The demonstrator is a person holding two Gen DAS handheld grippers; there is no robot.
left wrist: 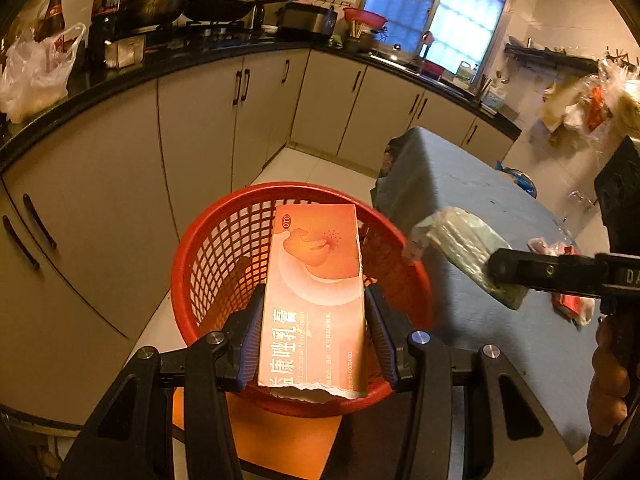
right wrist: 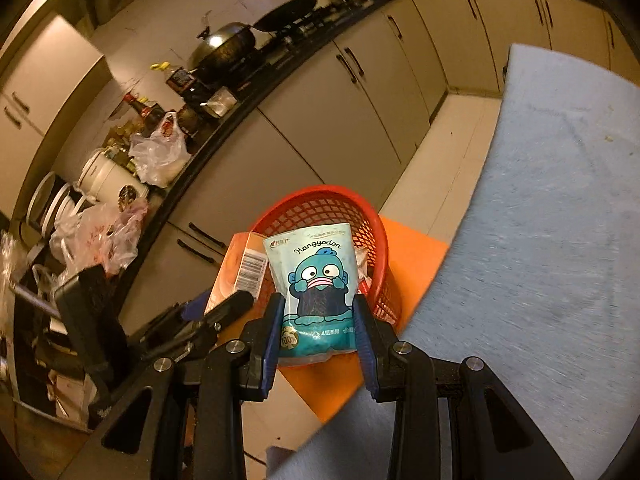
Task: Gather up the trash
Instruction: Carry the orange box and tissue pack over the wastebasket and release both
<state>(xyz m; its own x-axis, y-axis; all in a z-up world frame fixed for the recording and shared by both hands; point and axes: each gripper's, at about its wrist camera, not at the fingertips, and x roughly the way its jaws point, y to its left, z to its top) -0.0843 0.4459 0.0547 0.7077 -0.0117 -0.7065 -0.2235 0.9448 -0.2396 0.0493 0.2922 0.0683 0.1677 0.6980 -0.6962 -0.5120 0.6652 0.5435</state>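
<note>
Left tongs clamp box over basket.

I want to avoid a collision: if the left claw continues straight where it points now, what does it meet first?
Probably the red basket: the orange box held by the left claw points into its opening, though depth is unclear.

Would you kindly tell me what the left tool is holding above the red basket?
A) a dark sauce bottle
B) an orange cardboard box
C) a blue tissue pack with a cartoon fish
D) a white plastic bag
B: in the left wrist view the left tool clamps an orange cardboard box over the red basket, while the cartoon tissue pack sits in the right tool.
</note>
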